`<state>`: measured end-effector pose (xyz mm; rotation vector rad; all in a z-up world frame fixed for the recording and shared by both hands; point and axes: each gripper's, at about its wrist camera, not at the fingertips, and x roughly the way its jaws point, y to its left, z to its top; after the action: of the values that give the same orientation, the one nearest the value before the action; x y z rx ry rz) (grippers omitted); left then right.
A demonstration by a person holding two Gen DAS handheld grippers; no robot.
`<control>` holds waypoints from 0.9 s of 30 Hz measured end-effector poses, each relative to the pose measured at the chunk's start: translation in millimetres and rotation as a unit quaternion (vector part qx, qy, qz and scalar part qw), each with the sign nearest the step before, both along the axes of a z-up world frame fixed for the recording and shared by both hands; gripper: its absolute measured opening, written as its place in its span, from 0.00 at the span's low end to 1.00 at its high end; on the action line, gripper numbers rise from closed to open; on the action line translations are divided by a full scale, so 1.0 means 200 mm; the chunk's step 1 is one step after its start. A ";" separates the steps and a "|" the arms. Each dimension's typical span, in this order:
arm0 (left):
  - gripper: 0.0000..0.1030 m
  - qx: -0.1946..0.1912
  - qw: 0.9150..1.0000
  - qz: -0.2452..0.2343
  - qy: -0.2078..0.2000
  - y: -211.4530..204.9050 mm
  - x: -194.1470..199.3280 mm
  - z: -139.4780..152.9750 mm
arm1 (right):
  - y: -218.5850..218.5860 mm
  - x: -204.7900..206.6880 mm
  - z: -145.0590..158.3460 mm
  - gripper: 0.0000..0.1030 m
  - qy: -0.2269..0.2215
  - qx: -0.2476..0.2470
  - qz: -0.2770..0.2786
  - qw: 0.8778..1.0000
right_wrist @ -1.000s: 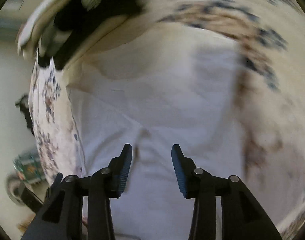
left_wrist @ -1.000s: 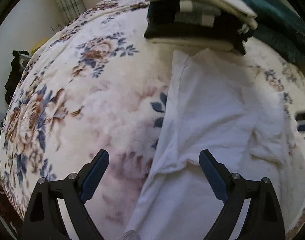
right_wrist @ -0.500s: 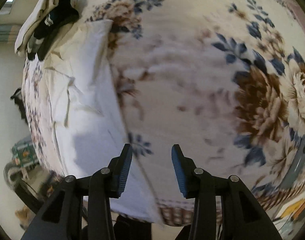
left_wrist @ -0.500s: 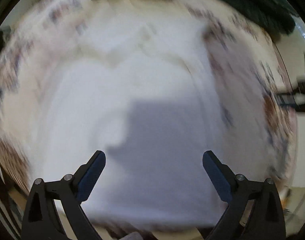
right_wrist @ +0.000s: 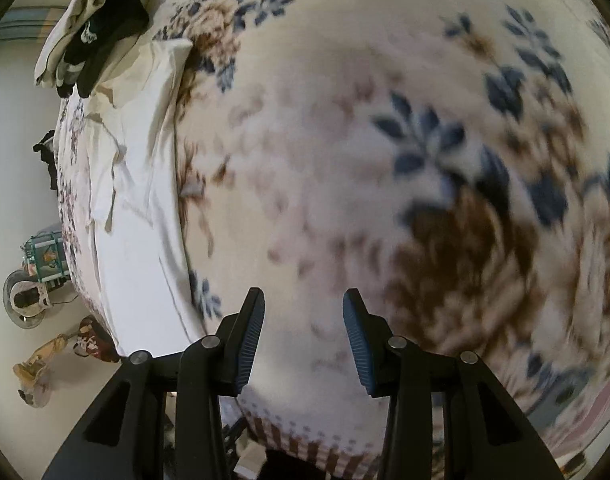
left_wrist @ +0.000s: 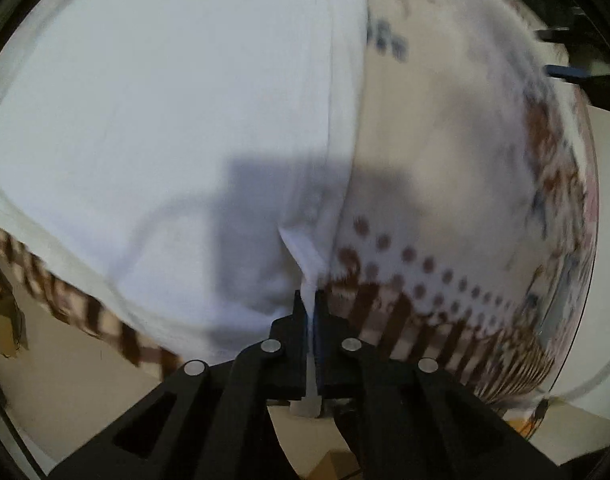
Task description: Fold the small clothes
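Pinching a corner of the white garment [left_wrist: 153, 112], the left tool [left_wrist: 311, 304] had just snapped closed, a thin fold of the cloth caught between its dark pads at the near edge of the bed. From that pinch the garment spread away flat over the floral blanket [left_wrist: 445, 168], whose brown dotted and striped border hung just beside the tool, the whole view somewhat blurred. The right tool [right_wrist: 303, 336] hovered over bare blanket with its blue-ribbed pads partly apart and nothing between them. To its left in that view the garment [right_wrist: 141, 208] lay as a long creased strip running toward the far end of the bed. Beyond it sat a stack of folded clothes [right_wrist: 101, 28], cream and black.
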<state>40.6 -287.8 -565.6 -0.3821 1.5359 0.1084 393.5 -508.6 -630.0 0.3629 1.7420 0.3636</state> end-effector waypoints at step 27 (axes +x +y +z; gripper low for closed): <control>0.00 0.039 0.988 0.085 -0.122 0.63 -0.09 0.63 | 1.13 1.09 -0.18 0.04 -0.034 0.062 -0.023 0.997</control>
<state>22.4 -162.0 -438.9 -0.4473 1.2530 0.2459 612.0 -283.6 -665.6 0.4744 1.6457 0.4467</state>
